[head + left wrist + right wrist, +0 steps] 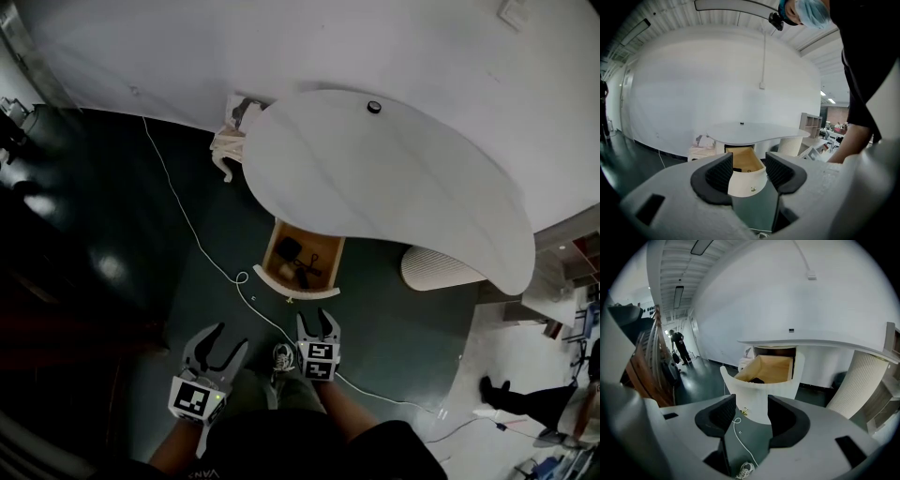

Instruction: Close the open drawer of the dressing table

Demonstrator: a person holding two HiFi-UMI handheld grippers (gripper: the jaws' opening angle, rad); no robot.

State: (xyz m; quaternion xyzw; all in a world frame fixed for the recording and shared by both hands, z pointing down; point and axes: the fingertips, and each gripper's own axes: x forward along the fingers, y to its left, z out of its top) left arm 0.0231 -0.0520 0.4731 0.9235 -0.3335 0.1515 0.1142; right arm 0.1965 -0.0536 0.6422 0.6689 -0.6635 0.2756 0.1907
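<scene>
A dark, glossy floor [122, 234] fills the left of the head view. At centre stands the dressing table [394, 178], its smooth white top a rounded bean shape, on a ribbed cream pedestal [441, 267] at lower right. The drawer [325, 251] juts open below the top's near edge, with pale wood inside, a curved white front and a small brass knob [744, 411]. Low in the frame, the left gripper [228, 337] and the right gripper [316, 321] both gape wide and hold nothing, short of the drawer. A thin white cable [187, 220] snakes across the floor.
</scene>
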